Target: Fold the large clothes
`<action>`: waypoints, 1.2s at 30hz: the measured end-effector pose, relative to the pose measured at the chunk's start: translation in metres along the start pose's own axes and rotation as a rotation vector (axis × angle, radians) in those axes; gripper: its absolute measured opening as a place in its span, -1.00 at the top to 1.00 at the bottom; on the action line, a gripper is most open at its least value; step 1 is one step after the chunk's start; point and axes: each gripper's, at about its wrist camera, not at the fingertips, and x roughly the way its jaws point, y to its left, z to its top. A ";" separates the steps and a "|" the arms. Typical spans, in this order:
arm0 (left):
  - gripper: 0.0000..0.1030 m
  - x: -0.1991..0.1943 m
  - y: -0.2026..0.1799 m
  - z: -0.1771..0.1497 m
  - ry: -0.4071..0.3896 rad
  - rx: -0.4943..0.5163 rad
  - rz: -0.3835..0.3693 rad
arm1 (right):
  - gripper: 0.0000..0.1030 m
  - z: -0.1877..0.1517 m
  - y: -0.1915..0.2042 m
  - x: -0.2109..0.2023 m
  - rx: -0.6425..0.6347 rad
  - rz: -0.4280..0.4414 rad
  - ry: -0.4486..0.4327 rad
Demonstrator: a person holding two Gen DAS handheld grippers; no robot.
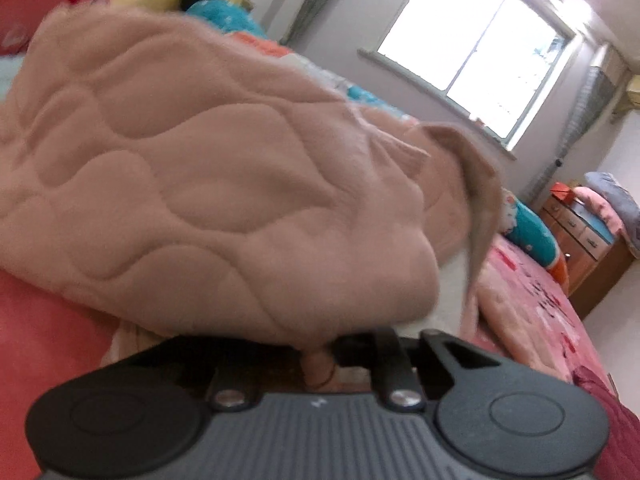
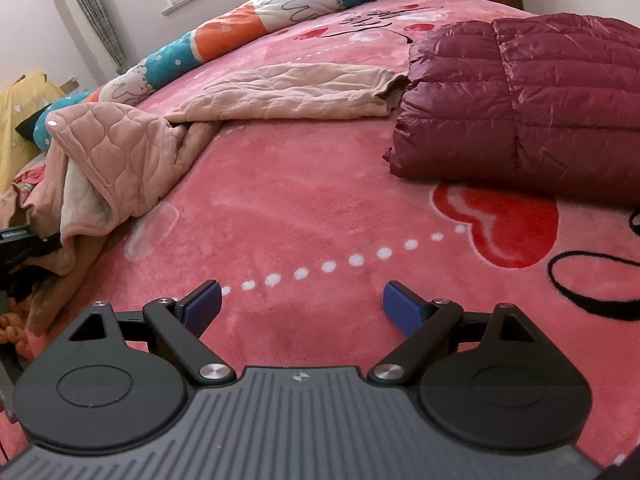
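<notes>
Garment (image 2: 280,88) stretches leftward across bed — left jaws clamp its bunched end, right jaws gape.

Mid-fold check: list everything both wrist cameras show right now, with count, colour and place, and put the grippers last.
Quilted garment: one, beige-pink, on the bed's left side, one edge lifted, a sleeve stretching toward the puffer jacket.
Puffer jacket: one, maroon, folded, on the right of the bed.
Bed blanket: one, pink with red hearts and white dots, covering the bed.
Rolled quilt: one, teal, orange and white, along the far edge of the bed.
Yellow cloth: one, far left, past the bed.
Window: one, bright, back wall.
Wooden dresser: one, brown, beyond the bed.
Left gripper: shut on the quilted garment's edge.
Right gripper: open, blue pads, over bare blanket.
</notes>
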 end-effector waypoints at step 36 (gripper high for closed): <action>0.85 -0.200 -0.162 -0.136 0.194 0.669 -0.629 | -1.00 -0.019 -0.088 -0.085 0.461 0.339 -0.187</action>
